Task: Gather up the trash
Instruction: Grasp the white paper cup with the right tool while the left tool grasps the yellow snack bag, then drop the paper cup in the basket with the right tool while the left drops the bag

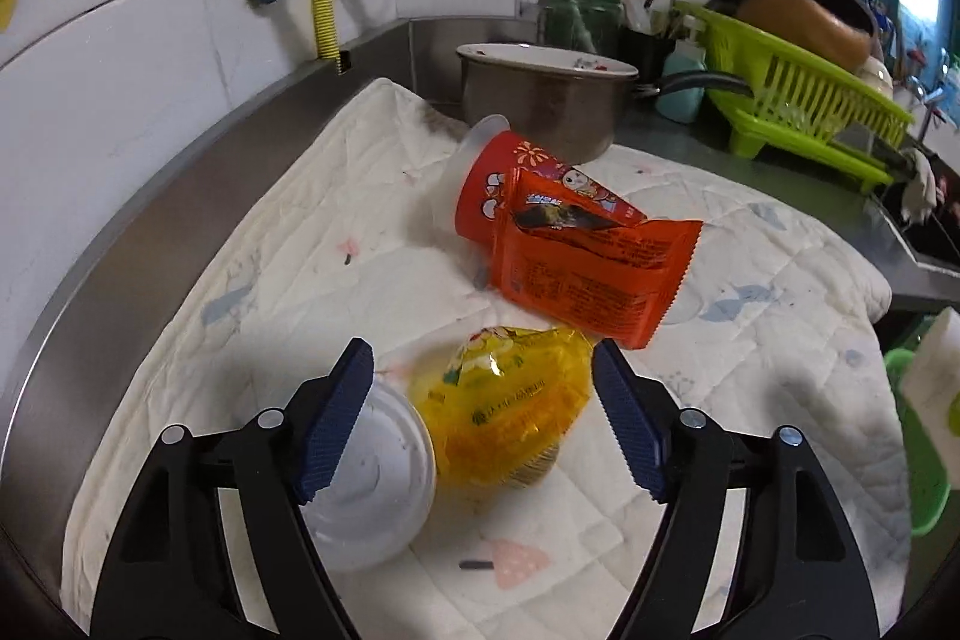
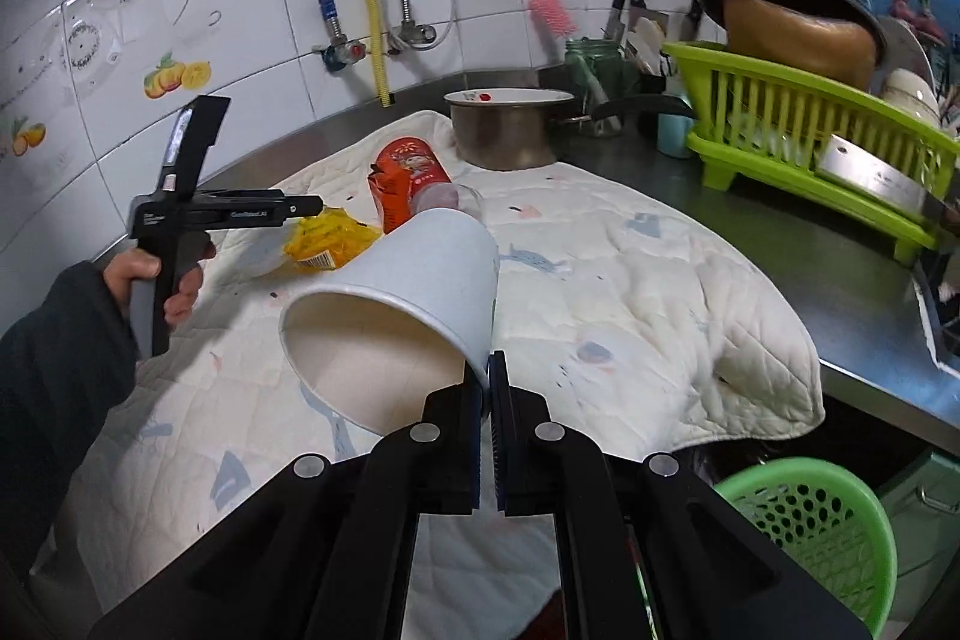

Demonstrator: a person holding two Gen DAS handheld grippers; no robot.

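Pinching the rim of a white paper cup (image 2: 414,304), the right gripper (image 2: 487,382) has it clamped and lifted above the quilted mat (image 2: 630,280). Over on the left, the left gripper (image 1: 480,400) stands released, its jaws straddling a yellow wrapper (image 1: 510,400) beside a white lid (image 1: 372,472). Farther off lie a red cup (image 1: 486,184) and an orange packet (image 1: 588,268).

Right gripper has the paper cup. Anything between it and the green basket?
Nothing visible. The right gripper pinches the white paper cup by its rim above the quilted cloth; the green basket sits below the counter edge.
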